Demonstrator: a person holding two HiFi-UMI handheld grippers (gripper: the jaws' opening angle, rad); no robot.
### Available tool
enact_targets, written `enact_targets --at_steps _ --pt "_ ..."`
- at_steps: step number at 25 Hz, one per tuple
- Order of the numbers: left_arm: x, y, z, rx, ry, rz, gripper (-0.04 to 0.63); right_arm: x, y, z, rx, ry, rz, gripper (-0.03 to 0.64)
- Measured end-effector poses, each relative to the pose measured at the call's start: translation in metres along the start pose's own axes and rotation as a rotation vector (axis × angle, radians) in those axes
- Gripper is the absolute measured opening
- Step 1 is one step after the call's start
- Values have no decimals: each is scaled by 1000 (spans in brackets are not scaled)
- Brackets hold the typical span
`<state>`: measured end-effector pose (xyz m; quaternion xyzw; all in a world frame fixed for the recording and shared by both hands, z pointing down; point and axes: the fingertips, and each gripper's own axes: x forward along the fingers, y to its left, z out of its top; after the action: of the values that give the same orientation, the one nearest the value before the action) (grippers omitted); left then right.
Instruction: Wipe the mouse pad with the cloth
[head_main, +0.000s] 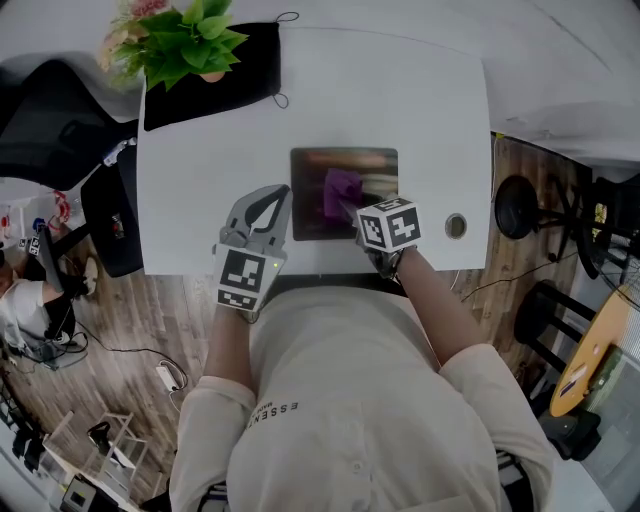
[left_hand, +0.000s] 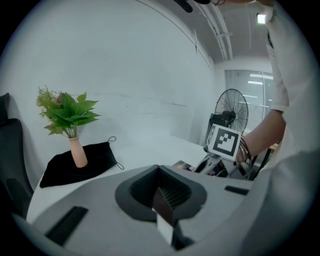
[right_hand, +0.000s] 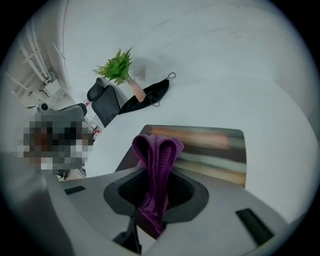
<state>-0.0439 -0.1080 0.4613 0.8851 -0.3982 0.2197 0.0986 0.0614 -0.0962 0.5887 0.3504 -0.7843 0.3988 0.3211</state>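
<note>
One white bench (head_main: 200, 190) spreads below and ahead of both pairs of jaws. Beyond its far edge, ahead and to the right of the left jaws, stands a fan (left_hand: 231, 107). Far ahead of the left jaws and off to their left, a black pouch (left_hand: 65, 167) lies flat on the bench. The dark pad (head_main: 312, 215) lies straight ahead of the right jaws and just right of the left jaws' tips, flat on the bench. A green plant (left_hand: 67, 112) rises from a pink vase (left_hand: 77, 154) that stands upright on the pouch.

The left gripper (head_main: 283, 192) points at the pad's left edge, and its jaws are pressed together with nothing between them. The right gripper (right_hand: 152, 200) reaches in over the pad's near right corner. Its jaws are clenched on the purple cloth (right_hand: 156, 155). The cloth runs forward out of them in a folded bunch over the middle of the pad. Whether the bunch touches the pad cannot be told.
</note>
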Motion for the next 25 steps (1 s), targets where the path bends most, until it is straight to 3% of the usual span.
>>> enact_targets --at_steps 8,15,25 --pt "27 -32 21 40 -14 -29 2 -25 -36 -11 -6 5 -4 103" --pt "43 -63 45 32 -74 -28 2 -50 -72 -21 1 -7 -11 103" --pt "55 -93 55 42 -65 -11 2 -78 -116 -36 23 -13 -39 104"
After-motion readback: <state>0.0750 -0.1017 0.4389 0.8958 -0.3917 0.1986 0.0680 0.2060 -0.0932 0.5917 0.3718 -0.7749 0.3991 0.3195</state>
